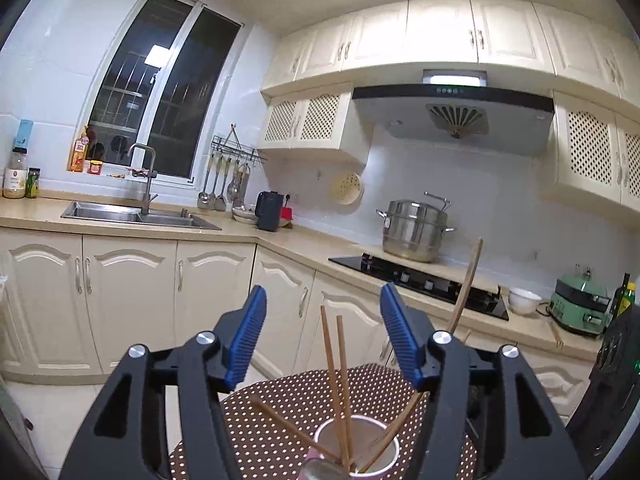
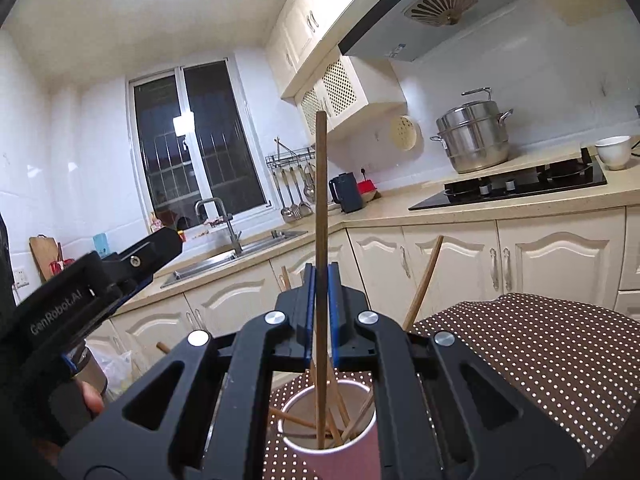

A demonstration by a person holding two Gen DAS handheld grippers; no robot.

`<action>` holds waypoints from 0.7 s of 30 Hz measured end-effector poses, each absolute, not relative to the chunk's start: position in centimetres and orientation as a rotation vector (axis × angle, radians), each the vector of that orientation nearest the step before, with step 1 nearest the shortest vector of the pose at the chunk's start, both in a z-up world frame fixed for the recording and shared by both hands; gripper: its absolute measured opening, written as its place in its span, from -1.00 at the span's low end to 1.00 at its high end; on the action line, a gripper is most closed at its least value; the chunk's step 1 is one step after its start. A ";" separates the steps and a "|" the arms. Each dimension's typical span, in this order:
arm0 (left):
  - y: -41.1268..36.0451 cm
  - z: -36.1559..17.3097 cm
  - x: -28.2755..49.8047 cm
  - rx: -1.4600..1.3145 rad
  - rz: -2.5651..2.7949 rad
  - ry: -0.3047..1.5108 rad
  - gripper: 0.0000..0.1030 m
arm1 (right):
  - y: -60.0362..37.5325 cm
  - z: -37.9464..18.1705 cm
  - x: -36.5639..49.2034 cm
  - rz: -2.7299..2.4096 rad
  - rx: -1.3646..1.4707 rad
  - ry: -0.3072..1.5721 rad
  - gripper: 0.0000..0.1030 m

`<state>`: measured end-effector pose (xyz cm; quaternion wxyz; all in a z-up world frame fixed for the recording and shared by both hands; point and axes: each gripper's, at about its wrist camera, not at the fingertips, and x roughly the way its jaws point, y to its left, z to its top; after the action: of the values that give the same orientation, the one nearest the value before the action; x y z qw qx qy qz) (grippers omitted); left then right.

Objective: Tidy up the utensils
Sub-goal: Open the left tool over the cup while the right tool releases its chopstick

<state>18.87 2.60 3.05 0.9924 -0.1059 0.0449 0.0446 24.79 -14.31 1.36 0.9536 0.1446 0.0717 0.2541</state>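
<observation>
A paper cup (image 1: 386, 436) with a white inside stands on a brown polka-dot cloth (image 1: 280, 420) and holds several wooden chopsticks. In the left wrist view my left gripper (image 1: 324, 334) is open above the cup. Two upright chopsticks (image 1: 334, 364) rise between its blue pads (image 1: 250, 340) without touching them. A longer stick (image 1: 468, 280) leans out to the right. In the right wrist view my right gripper (image 2: 320, 280) is shut on a dark chopstick (image 2: 321, 184) that stands upright, its lower end inside the cup (image 2: 340, 462). My left gripper (image 2: 120, 272) shows at the left there, with a hand below it.
Behind the cloth (image 2: 540, 352) runs an L-shaped counter with a sink (image 1: 136, 214), a dark kettle (image 1: 270, 210), a black hob (image 1: 420, 280) carrying a steel pot (image 1: 412, 232), a white bowl (image 1: 524, 300) and a green appliance (image 1: 580, 306). Cream cabinet doors line the floor side.
</observation>
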 end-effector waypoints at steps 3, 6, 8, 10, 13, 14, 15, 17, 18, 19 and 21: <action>2.7 3.0 18.4 -0.208 0.085 0.109 0.16 | -14.0 1.4 24.4 0.501 0.276 0.166 -0.86; 2.8 3.1 17.8 -0.194 0.087 0.117 0.19 | -13.8 1.6 23.8 0.492 0.262 0.176 -0.86; 2.9 3.2 17.4 -0.188 0.089 0.126 0.19 | -13.7 1.6 23.5 0.488 0.255 0.184 -0.86; 3.1 3.2 17.1 -0.187 0.090 0.132 0.20 | -13.6 1.6 23.3 0.481 0.248 0.196 -0.86; 3.4 3.1 16.5 -0.176 0.094 0.148 0.21 | -13.3 1.5 23.0 0.466 0.234 0.217 -0.85; 3.6 3.0 16.3 -0.175 0.094 0.155 0.21 | -13.3 1.6 22.9 0.464 0.233 0.220 -0.85; 3.7 2.9 16.2 -0.176 0.094 0.162 0.21 | -13.2 1.6 22.8 0.459 0.229 0.224 -0.83; 4.0 2.8 15.9 -0.179 0.093 0.176 0.21 | -13.1 1.7 22.5 0.448 0.222 0.231 -0.65; 4.1 2.8 15.7 -0.180 0.094 0.181 0.21 | -13.1 1.7 22.4 0.444 0.220 0.232 -0.42; 4.2 2.8 15.5 -0.180 0.095 0.184 0.22 | -13.1 1.8 22.2 0.442 0.220 0.230 -0.30; 4.5 2.8 15.0 -0.181 0.097 0.184 0.23 | -13.1 2.0 21.8 0.436 0.221 0.225 -0.07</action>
<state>15.03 4.46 2.84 0.9905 -0.0902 0.0917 0.0482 21.76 -13.15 2.03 0.9640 0.1090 0.1110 0.2155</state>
